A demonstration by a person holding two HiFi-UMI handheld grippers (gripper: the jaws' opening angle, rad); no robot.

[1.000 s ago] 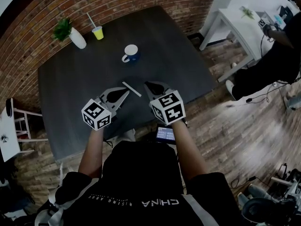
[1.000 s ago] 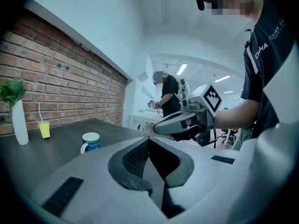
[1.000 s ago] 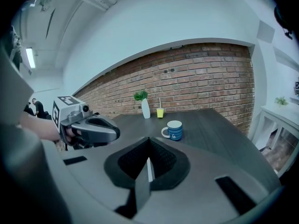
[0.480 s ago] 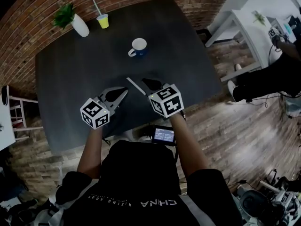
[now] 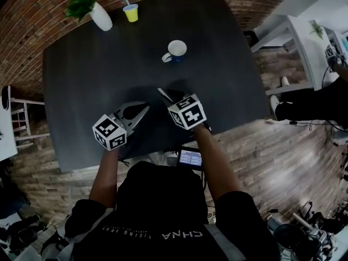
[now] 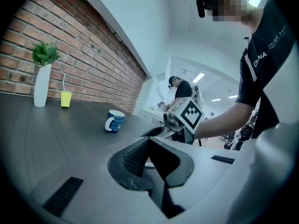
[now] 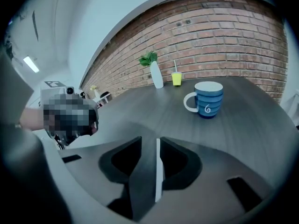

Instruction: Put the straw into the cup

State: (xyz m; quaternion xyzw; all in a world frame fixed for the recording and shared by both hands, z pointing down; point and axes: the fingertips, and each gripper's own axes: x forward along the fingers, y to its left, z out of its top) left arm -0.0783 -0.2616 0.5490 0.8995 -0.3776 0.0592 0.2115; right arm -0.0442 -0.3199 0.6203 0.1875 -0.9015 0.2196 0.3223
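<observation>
A white straw [image 7: 158, 171] lies flat on the dark table [image 5: 81, 80], near its front edge. My right gripper [image 7: 150, 140] is low over it, open narrowly, with the straw between its jaws along the right jaw. In the head view only the straw's far end [image 5: 161, 93] shows ahead of the right gripper [image 5: 168, 96]. The blue-and-white mug [image 5: 176, 50] [image 7: 207, 100] stands upright beyond it. My left gripper [image 5: 145, 108] [image 6: 148, 142] is shut and empty, just left of the straw. The right gripper's marker cube [image 6: 189, 115] shows in the left gripper view.
A yellow cup [image 5: 130, 12] with its own straw and a white vase [image 5: 101, 16] with a green plant stand at the table's far edge by the brick wall. A white table [image 5: 304, 31] and another person are at the right. A small screen [image 5: 190, 157] sits below the table's front edge.
The right gripper has come down and forward over the straw, which now lies between its jaws. The left gripper has sunk a little and rolled, still shut.
</observation>
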